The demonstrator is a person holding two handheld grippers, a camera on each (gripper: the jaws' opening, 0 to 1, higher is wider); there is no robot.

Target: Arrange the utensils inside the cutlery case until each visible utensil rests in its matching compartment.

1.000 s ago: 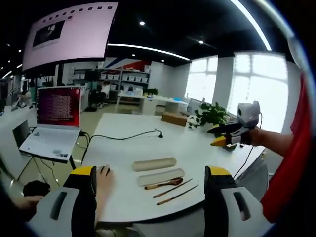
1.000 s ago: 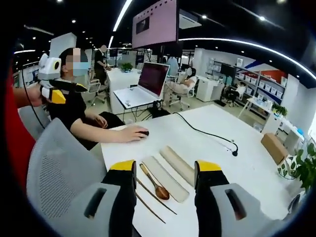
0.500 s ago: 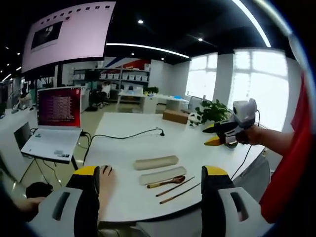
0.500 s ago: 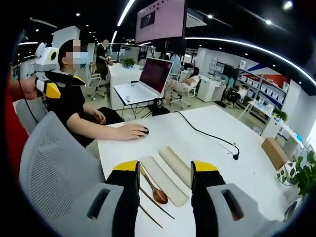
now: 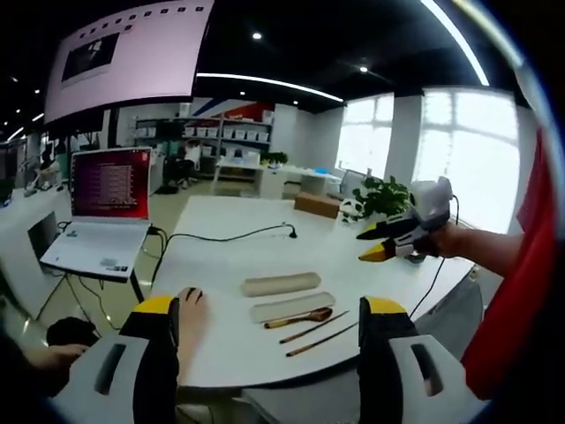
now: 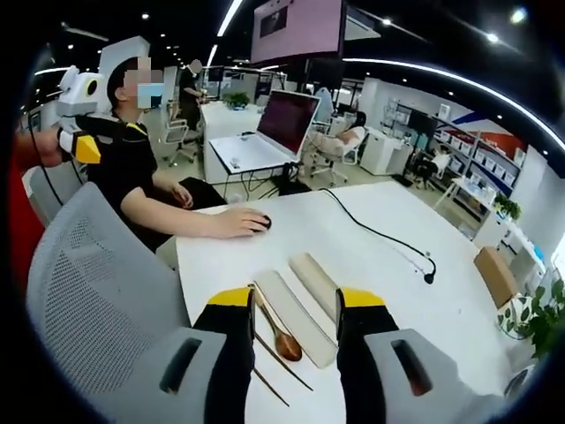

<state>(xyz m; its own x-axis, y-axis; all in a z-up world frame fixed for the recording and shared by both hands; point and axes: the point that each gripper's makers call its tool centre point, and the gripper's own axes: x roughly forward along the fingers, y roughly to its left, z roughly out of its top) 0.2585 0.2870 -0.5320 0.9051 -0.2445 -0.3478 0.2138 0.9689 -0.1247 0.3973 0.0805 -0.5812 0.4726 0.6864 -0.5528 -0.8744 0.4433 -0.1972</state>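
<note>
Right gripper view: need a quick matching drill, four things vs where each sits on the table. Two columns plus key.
Things:
1. wooden spoon
2. chopsticks
3. laptop
4. cardboard box

Places:
A. far right part of the table, near the plant
B. on a separate stand beyond the seated person
C. nearest the chair, lying side by side on the bare table
D. against the nearer cutlery case half, bowl toward the camera

Pairs: 1-D, 2-C, 3-B, 4-A
</note>
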